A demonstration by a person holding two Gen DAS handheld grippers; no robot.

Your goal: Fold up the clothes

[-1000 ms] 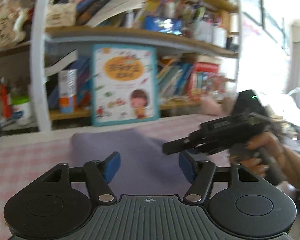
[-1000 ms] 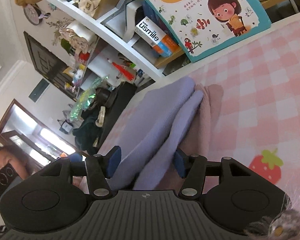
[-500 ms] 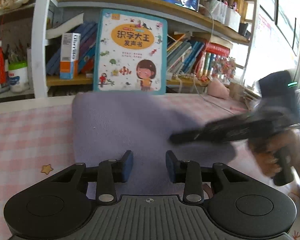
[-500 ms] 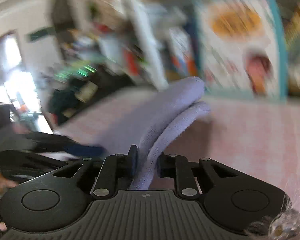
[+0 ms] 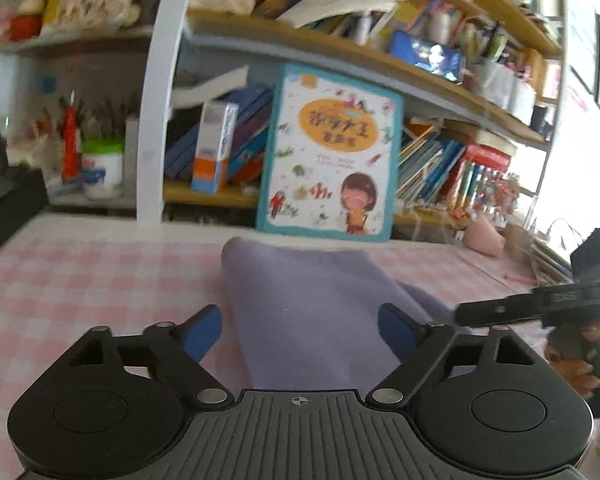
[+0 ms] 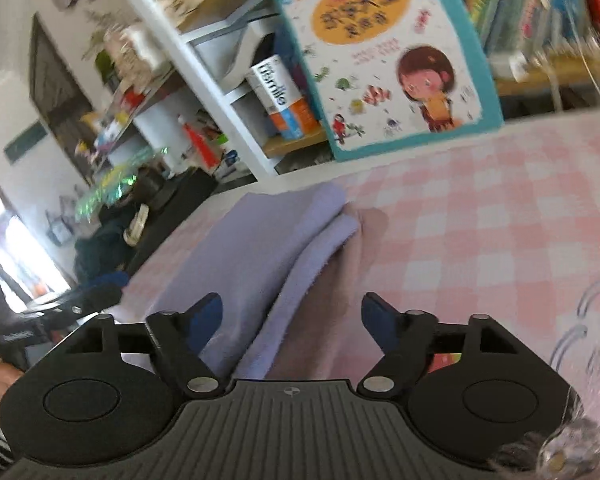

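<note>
A lavender garment [image 5: 300, 304] lies folded in layers on the pink checked tablecloth [image 5: 80, 280]. In the right wrist view the garment [image 6: 260, 248] shows two stacked folded edges. My left gripper [image 5: 300, 328] is open, its blue pads either side of the near end of the cloth, gripping nothing. My right gripper [image 6: 292, 320] is open over the garment's near edge and holds nothing. The right gripper also shows in the left wrist view [image 5: 540, 304], at the garment's right side.
A picture book [image 5: 332, 156] leans upright against the bookshelf [image 5: 156, 100] at the table's far edge. Books, a white cup [image 5: 100, 164] and boxes fill the shelves. The tablecloth carries printed shapes at the right [image 6: 596, 312].
Both grippers were nearly shut on the garment half a second ago and have opened wide, letting it go. The cloth now lies flatter on the table.
</note>
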